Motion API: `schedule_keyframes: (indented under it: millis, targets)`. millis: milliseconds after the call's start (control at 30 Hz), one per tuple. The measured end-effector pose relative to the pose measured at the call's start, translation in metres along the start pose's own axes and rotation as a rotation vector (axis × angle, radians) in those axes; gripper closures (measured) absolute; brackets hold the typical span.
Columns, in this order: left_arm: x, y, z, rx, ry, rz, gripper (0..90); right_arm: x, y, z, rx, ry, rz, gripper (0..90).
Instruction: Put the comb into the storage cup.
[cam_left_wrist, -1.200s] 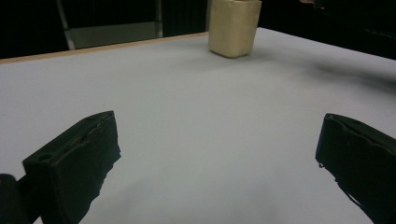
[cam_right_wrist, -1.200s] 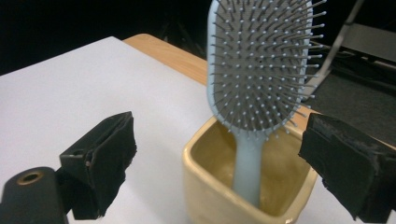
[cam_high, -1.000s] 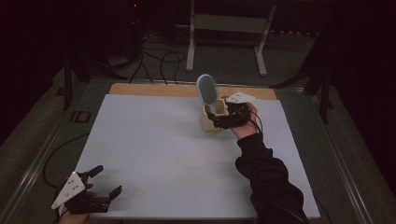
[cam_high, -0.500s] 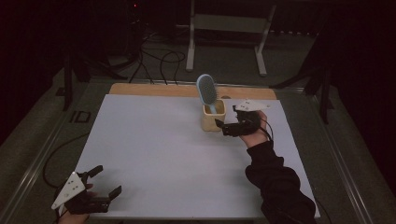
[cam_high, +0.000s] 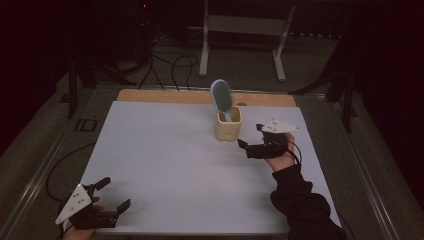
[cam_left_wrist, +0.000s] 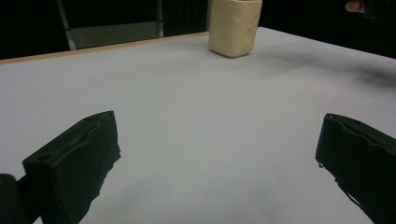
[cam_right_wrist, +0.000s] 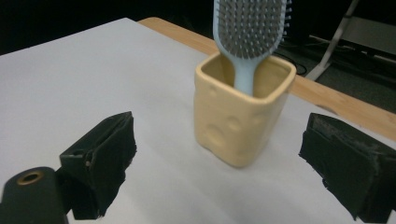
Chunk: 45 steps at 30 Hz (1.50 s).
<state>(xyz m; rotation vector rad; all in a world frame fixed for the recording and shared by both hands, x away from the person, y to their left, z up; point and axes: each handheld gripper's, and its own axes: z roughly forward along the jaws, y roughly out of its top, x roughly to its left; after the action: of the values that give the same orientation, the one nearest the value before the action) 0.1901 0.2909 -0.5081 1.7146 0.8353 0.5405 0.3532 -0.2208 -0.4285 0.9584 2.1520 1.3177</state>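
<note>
We find no readable text, label, brand, number or sign anywhere. The yellow cup (cam_right_wrist: 243, 121) carries only moulded dimples, the hairbrush (cam_right_wrist: 250, 28) in it bears no mark we can read, and the white counter (cam_high: 165, 150) is plain. The pale dots on the grey plate (cam_high: 74, 202) form no characters.

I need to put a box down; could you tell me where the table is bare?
The table is bare between the left gripper and the cup, and left of the cup. It is crowded where the right gripper sits near the cup with the hairbrush.
</note>
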Motion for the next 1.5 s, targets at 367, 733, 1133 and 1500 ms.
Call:
schedule_keyframes:
  millis: [367, 733, 1133, 1500]
  targets:
    - [0.000, 0.000, 0.000, 0.000, 0.000, -0.001, 0.0, 0.005, -0.029, -0.017, 0.011, -0.003, 0.012, 9.7]
    - [0.000, 0.000, 0.000, 0.002, 0.000, -0.001, 0.0, 0.011, -0.066, -0.037, 0.013, 0.011, 0.043, 9.7]
    - [0.000, 0.000, 0.000, 0.001, -0.001, -0.002, 0.0, 0.019, -0.095, -0.054, 0.031, 0.010, 0.051, 9.7]
    - [0.000, 0.000, 0.000, 0.001, -0.002, -0.002, 0.0, 0.028, -0.123, -0.062, 0.054, -0.003, 0.015, 9.7]
